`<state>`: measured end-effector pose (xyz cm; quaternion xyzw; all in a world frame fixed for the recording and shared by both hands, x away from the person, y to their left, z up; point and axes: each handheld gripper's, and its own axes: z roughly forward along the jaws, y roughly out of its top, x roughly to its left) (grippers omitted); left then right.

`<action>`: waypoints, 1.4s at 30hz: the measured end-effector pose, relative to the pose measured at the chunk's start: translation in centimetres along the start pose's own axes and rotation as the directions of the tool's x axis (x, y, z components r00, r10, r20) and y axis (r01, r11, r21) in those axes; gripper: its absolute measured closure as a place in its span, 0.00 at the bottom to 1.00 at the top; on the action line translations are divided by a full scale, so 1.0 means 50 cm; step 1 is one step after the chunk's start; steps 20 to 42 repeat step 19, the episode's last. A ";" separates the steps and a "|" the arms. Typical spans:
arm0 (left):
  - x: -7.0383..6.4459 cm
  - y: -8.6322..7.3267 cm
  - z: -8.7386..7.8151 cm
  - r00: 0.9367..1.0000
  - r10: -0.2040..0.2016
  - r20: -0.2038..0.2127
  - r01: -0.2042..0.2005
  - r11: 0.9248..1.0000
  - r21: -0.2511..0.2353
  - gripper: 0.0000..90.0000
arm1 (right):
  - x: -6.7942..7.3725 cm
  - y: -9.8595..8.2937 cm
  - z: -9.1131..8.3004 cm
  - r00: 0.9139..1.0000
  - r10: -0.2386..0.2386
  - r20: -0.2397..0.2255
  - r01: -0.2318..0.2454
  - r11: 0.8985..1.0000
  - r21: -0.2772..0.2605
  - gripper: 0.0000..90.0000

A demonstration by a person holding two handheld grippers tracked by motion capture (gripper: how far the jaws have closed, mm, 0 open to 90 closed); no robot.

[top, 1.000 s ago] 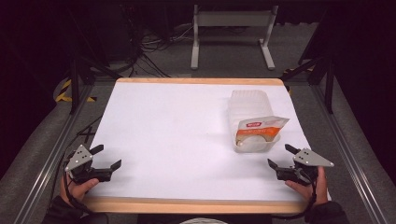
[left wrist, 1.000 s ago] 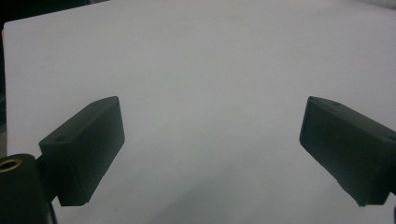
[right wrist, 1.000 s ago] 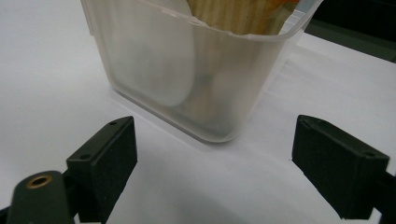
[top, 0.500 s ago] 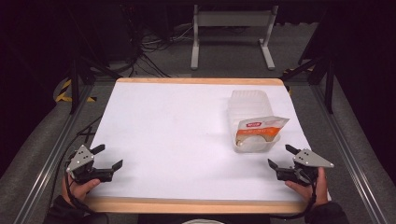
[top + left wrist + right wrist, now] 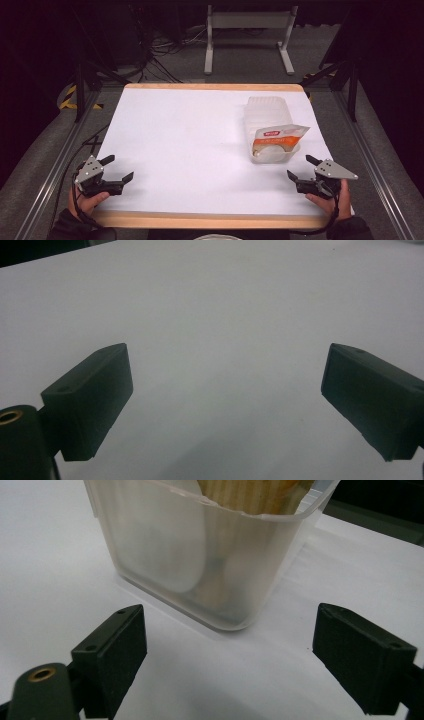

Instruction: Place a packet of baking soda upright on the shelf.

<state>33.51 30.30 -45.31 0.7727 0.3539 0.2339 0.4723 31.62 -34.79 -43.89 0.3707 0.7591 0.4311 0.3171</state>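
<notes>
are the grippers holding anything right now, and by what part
Nothing is held. The left gripper and the right gripper are both open over the table, the right one near the plastic container.

white table (image 5: 190, 135), grey stand (image 5: 248, 30) & cables (image 5: 165, 55) behind.

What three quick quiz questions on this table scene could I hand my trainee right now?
1. True or false: the right gripper grips the clear tub.
2. Which gripper is nearer the tub: A left, B right?
3. Fill in: the packet sits inside the ____.

Key: 1 false, its jaws stand wide apart, short of the tub. 2 B; the left gripper faces bare white table. 3 tub.
</notes>
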 end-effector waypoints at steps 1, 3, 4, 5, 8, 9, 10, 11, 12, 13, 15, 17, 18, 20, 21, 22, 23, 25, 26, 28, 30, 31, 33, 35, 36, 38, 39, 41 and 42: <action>-0.001 0.000 0.002 1.000 0.004 0.000 -0.004 1.000 0.001 0.08 | 0.000 0.000 0.000 1.000 0.000 -0.001 0.000 1.000 0.000 0.16; -0.003 0.001 0.004 1.000 0.011 0.001 -0.011 1.000 0.007 0.08 | 0.000 0.000 0.000 1.000 -0.003 -0.002 0.003 1.000 0.000 0.16; -0.003 0.001 0.004 1.000 0.014 0.002 -0.014 1.000 0.010 0.08 | 0.000 0.000 0.000 1.000 -0.004 -0.002 0.004 1.000 0.000 0.16; -0.004 0.001 0.004 1.000 0.008 0.001 -0.008 1.000 0.010 0.08 | 0.001 0.000 0.000 1.000 -0.005 -0.002 0.005 1.000 0.001 0.16; -0.004 0.001 0.005 1.000 0.006 0.001 -0.006 1.000 0.009 0.08 | 0.000 0.000 0.000 1.000 -0.004 -0.001 0.004 1.000 0.000 0.16; -0.005 0.001 0.005 1.000 0.006 0.001 -0.006 1.000 0.009 0.08 | 0.000 0.000 0.000 1.000 -0.003 -0.004 0.003 1.000 0.000 0.16; -0.005 0.001 0.006 1.000 0.005 0.003 -0.005 1.000 0.008 0.08 | -0.001 0.000 0.000 1.000 -0.002 -0.004 0.002 1.000 0.000 0.16; -0.005 0.002 0.006 1.000 0.006 0.002 -0.006 1.000 0.010 0.08 | -0.001 0.000 0.000 1.000 -0.001 -0.003 0.001 1.000 0.000 0.16; -0.005 0.002 0.007 1.000 0.012 0.002 -0.012 1.000 0.011 0.08 | -0.001 0.000 0.000 1.000 -0.002 -0.003 0.002 1.000 0.000 0.16; -0.005 0.002 0.007 1.000 0.012 0.005 -0.012 1.000 0.011 0.08 | 0.000 -0.001 -0.001 1.000 -0.003 -0.002 0.003 1.000 -0.001 0.16; -0.004 0.002 0.007 1.000 0.013 0.006 -0.013 1.000 0.014 0.08 | 0.001 0.000 -0.002 1.000 -0.008 0.002 0.008 1.000 -0.004 0.17; -0.006 0.001 0.005 1.000 -0.001 0.002 0.001 1.000 0.005 0.08 | 0.001 0.000 -0.002 1.000 -0.007 0.003 0.007 1.000 -0.006 0.17; -0.006 0.000 0.004 1.000 0.002 0.000 -0.002 1.000 0.003 0.08 | 0.001 0.000 -0.002 1.000 -0.007 0.000 0.007 1.000 -0.005 0.17; -0.006 0.000 0.004 1.000 0.002 0.000 -0.002 1.000 0.003 0.08 | 0.001 0.000 -0.003 1.000 -0.007 -0.002 0.007 1.000 -0.009 0.17; -0.006 0.000 0.004 1.000 0.002 0.000 -0.002 1.000 0.003 0.08 | 0.001 0.000 -0.003 1.000 -0.007 -0.002 0.007 1.000 -0.009 0.17; -0.006 0.000 0.004 1.000 0.002 0.000 -0.002 1.000 0.003 0.08 | 0.001 0.000 -0.003 1.000 -0.007 -0.002 0.007 1.000 -0.009 0.17; -0.006 0.000 0.004 1.000 0.002 0.000 -0.002 1.000 0.003 0.08 | 0.001 0.000 -0.003 1.000 -0.007 -0.002 0.007 1.000 -0.009 0.17; -0.006 0.000 0.004 1.000 0.002 0.000 -0.002 1.000 0.003 0.08 | 0.001 0.000 -0.003 1.000 -0.007 -0.002 0.007 1.000 -0.009 0.17; -0.006 0.000 0.004 1.000 0.002 0.000 -0.002 1.000 0.003 0.08 | 0.001 0.000 -0.003 1.000 -0.007 -0.002 0.007 1.000 -0.009 0.17; -0.006 0.000 0.004 1.000 0.002 0.000 -0.002 1.000 0.003 0.08 | 0.001 0.000 -0.003 1.000 -0.007 -0.002 0.007 1.000 -0.009 0.17; -0.006 0.000 0.004 1.000 0.002 0.000 -0.002 1.000 0.003 0.08 | 0.001 0.000 -0.003 1.000 -0.007 -0.002 0.007 1.000 -0.009 0.17; -0.006 0.000 0.004 1.000 0.002 0.000 -0.002 1.000 0.003 0.08 | 0.001 0.000 -0.003 1.000 -0.007 -0.002 0.007 1.000 -0.009 0.17; -0.006 0.000 0.004 1.000 0.002 0.000 -0.002 1.000 0.003 0.08 | 0.001 0.000 -0.003 1.000 -0.007 -0.002 0.007 1.000 -0.009 0.17; -0.006 0.000 0.004 1.000 0.002 0.000 -0.002 1.000 0.003 0.08 | 0.001 0.000 -0.003 1.000 -0.007 -0.002 0.007 1.000 -0.009 0.17; -0.006 0.000 0.004 1.000 0.002 0.000 -0.002 1.000 0.003 0.08 | 0.001 0.000 -0.003 1.000 -0.007 -0.002 0.007 1.000 -0.009 0.17; -0.006 0.000 0.004 1.000 0.002 0.000 -0.002 1.000 0.003 0.08 | 0.001 0.000 -0.003 1.000 -0.007 -0.002 0.007 1.000 -0.009 0.17; -0.006 0.000 0.004 1.000 0.002 0.000 -0.002 1.000 0.003 0.08 | 0.001 0.000 -0.003 1.000 -0.007 -0.002 0.007 1.000 -0.009 0.17; -0.006 0.000 0.004 1.000 0.002 0.000 -0.002 1.000 0.003 0.08 | 0.001 0.000 -0.003 1.000 -0.007 -0.002 0.007 1.000 -0.009 0.17; -0.006 0.000 0.004 1.000 0.002 0.000 -0.002 1.000 0.003 0.08 | 0.001 0.000 -0.003 1.000 -0.007 -0.002 0.007 1.000 -0.009 0.17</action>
